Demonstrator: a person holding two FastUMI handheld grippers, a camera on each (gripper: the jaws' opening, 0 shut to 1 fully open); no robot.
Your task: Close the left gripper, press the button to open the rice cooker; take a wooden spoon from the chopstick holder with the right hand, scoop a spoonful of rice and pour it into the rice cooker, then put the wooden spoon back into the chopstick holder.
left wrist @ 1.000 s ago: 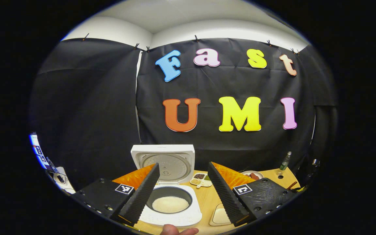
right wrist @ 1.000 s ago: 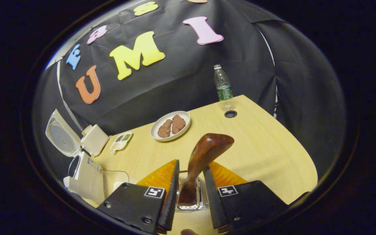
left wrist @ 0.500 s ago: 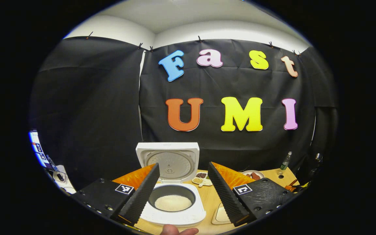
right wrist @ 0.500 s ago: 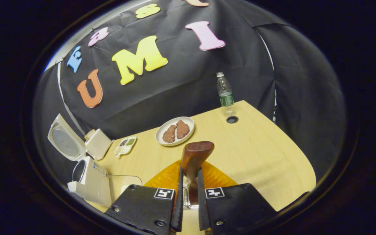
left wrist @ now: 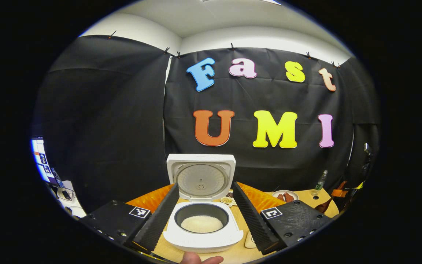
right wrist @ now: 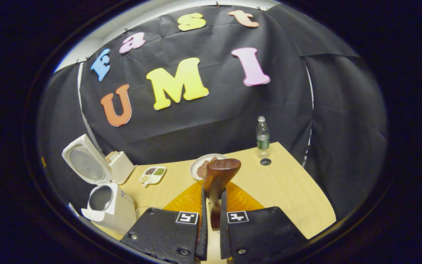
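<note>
2 fingers of the right claw (right wrist: 211,220) are pinched on the wooden spoon (right wrist: 218,179), whose dark rounded end stands up between them, above the surface (right wrist: 291,187). Bare wood stretches to the right of the spoon as far as the curved near edge; a water bottle (right wrist: 262,136) stands at the far edge against the booth wall, beside a round hole. A plate of brown food (right wrist: 198,165) sits just behind the spoon, a small divided dish (right wrist: 152,174) to its left. The rice cooker (right wrist: 106,200) stands well apart at the left edge, lid up.

The left claw (left wrist: 205,216) is spread, its fingers on either side of the open cooker (left wrist: 203,229), white rice (left wrist: 201,223) lying in the pot. A fingertip (left wrist: 200,259) shows at the bottom.
</note>
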